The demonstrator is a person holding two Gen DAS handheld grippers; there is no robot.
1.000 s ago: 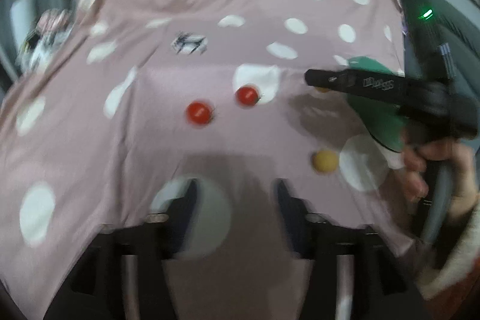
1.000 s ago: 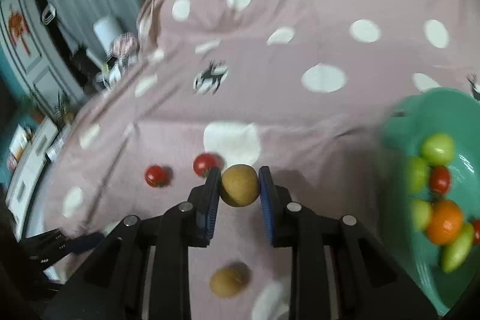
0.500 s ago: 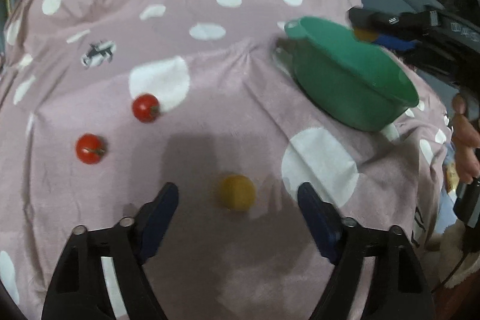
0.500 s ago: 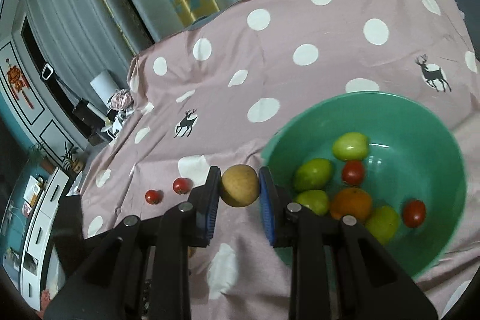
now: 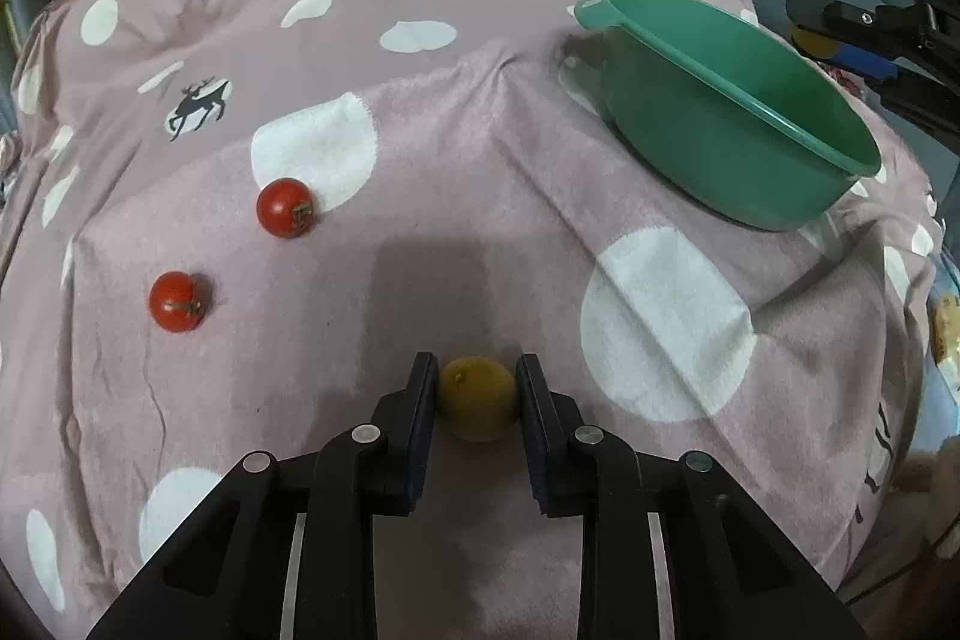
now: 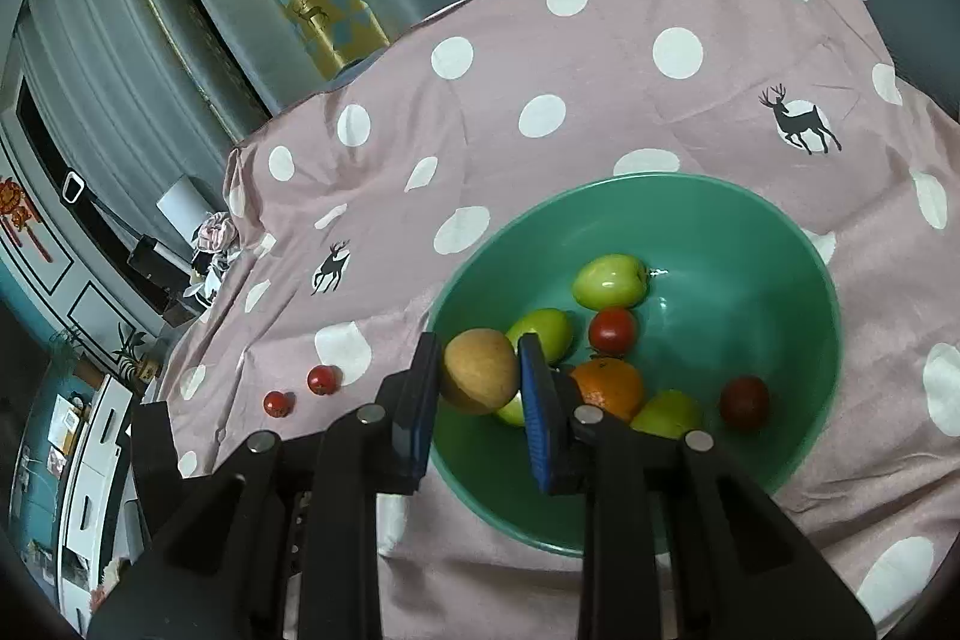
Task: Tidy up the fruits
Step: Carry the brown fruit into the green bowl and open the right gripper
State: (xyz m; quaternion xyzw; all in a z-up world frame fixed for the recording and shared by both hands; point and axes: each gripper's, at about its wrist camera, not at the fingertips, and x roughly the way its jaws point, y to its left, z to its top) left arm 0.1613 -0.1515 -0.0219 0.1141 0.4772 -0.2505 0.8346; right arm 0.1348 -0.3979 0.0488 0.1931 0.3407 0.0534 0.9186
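Pink dotted cloth [image 5: 420, 112] lies under everything. My left gripper [image 5: 475, 388] has just been closing — its jaws now press both sides of a small yellow-brown fruit [image 5: 477, 397] that sits on the cloth, two red tomatoes [image 5: 285, 207] off to its left. My right gripper [image 6: 480, 376] is clamped on a second, tan fruit [image 6: 480, 370], held above the near rim of the green bowl [image 6: 780, 292] — inside lie green fruits [image 6: 609, 280], an orange [image 6: 609, 385] and more tomatoes.
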